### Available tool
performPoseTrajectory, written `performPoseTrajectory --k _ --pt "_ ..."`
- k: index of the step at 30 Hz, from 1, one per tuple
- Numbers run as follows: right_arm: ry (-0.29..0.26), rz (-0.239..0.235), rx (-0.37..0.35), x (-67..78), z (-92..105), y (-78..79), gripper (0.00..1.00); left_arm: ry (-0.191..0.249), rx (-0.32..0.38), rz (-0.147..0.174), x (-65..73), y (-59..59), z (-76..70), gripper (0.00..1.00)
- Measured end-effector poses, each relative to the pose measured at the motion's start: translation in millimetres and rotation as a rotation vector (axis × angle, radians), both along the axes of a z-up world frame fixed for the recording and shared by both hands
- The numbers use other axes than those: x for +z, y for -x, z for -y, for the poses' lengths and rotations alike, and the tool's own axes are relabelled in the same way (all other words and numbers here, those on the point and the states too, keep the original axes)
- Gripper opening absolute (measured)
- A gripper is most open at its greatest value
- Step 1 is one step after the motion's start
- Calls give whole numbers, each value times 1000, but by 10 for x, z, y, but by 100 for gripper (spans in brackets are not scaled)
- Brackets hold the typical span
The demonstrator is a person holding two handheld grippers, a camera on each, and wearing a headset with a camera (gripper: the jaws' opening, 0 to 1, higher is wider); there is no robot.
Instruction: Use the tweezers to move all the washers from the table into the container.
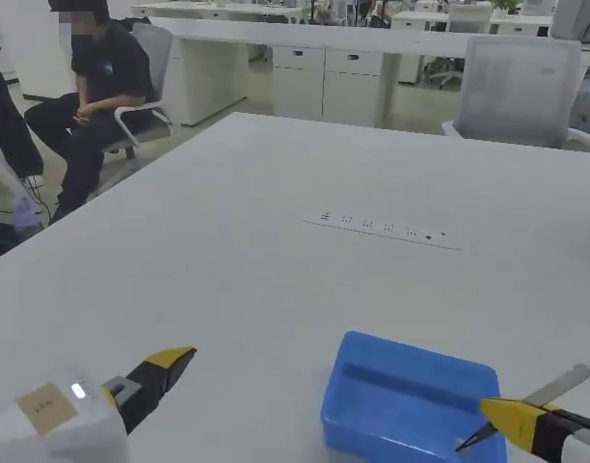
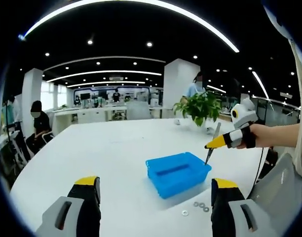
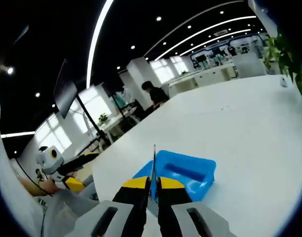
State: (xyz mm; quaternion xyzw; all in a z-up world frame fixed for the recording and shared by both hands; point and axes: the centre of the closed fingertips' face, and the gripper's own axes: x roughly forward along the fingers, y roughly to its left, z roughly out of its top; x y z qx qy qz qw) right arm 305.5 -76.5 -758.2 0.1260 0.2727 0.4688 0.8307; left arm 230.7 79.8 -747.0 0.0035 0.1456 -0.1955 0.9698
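**Tweezers hanging over the blue container, washers lying on the table**

The right gripper point(image 3: 152, 183) is clamping its yellow-tipped jaws tight on the tweezers point(image 3: 154, 163), a thin metal strip that is pointing up the middle of the right gripper view toward the blue container point(image 3: 183, 170). In the head view, lower right, the tweezers point(image 1: 555, 388) are slanting down with their tip over the container point(image 1: 408, 400), a shallow rectangular plastic tray with a raised rim. Whether the tips are pinching a washer is too small to tell.

The left gripper point(image 2: 155, 183) is holding its jaws wide apart and gripping nothing. In its view the washers point(image 2: 200, 205), small flat metal rings, are lying on the table at lower right, just beside the container point(image 2: 178, 170).

The table point(image 1: 227, 270) is smooth and pale grey (a socket strip point(image 1: 382, 230) is sitting flush at centre right). At upper left a person point(image 1: 97, 87) is sitting in a chair; another chair point(image 1: 522, 92) is standing at upper right. A leafy plant point(image 2: 200, 106) is standing on the table beyond the container.
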Motion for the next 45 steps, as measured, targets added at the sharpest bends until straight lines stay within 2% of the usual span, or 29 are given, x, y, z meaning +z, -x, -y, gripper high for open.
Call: performPoseTrajectory --k 3,6,9,12,14,21,25,37,41,45 --pt "34 14 0 -49 -21 -97 3 8 3 -7 -7 -1 -14 94" --pt "105 31 4 -173 -28 -186 3 21 1 -14 -12 -2 -16 94" --pt "199 41 35 -356 -33 -244 3 28 2 -20 -19 -5 -21 94" --pt "233 38 53 -458 -80 -279 3 40 6 -21 -11 -7 -38 93" --pt "270 57 75 -516 -94 -308 3 53 8 -24 -11 -8 -45 93" --pt "329 63 92 -664 -86 -411 3 50 -5 -25 -15 4 -24 92" --pt "363 81 115 -707 -106 -392 3 41 -11 -25 -19 9 -17 91" --pt "372 130 123 -655 -143 -359 4 43 -8 -22 -13 10 -33 89" --pt "330 151 95 -514 -142 -340 4 60 -7 -15 12 8 -28 90" --pt "279 147 88 -371 -154 -253 3 66 -12 -15 16 8 -17 91"
